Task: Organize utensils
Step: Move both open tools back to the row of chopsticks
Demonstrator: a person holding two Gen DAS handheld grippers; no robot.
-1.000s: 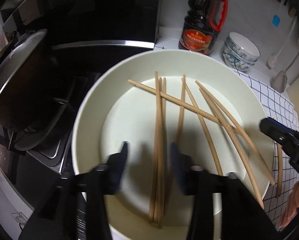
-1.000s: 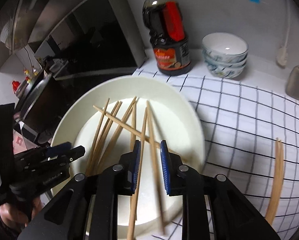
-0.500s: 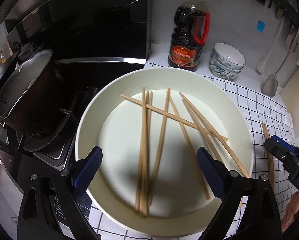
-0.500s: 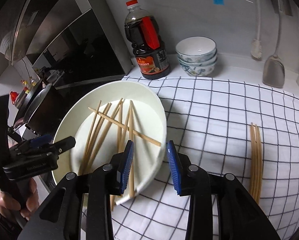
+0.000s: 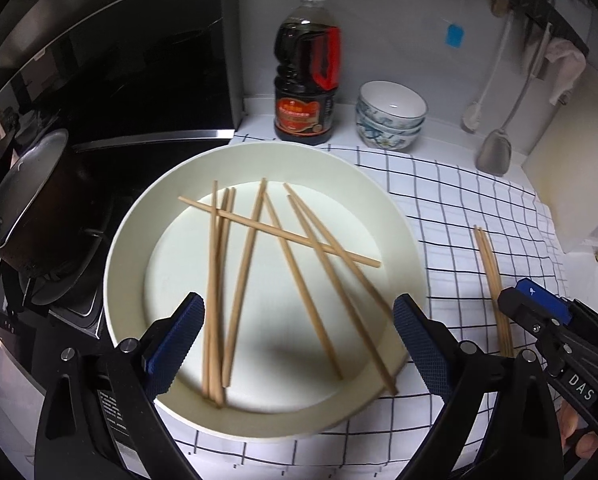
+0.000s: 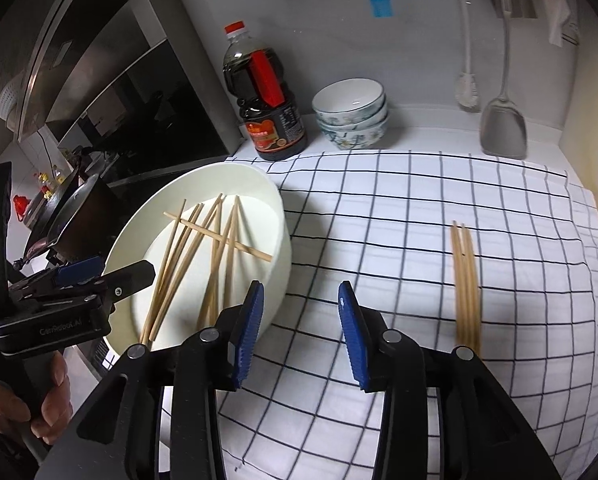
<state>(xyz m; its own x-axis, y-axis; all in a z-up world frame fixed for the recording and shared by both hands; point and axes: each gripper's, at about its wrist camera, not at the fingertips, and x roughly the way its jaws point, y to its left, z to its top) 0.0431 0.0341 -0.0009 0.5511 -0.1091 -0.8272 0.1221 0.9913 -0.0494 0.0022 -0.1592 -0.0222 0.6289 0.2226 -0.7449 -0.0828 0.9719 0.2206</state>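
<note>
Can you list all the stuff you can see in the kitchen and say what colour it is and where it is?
chopsticks in bowl: about eight, tan, crisscrossed.
big bowl: one, cream, left on cloth.
chopsticks on cloth: small tan bundle, right.
checked cloth: one, white with black lines.
sauce bottle: one, dark, red cap, back.
small bowls: stack, white-blue, beside bottle.
spatula: one, grey, hanging.
brush: one, white, hanging.
pot: one, dark, on stove.
left gripper: open, empty.
right gripper: open, empty.

Home kitchen: stove pot (image 5: 31, 200), soy sauce bottle (image 5: 306, 76), stacked bowls (image 5: 391, 116), hanging spatula (image 6: 503, 128).
</note>
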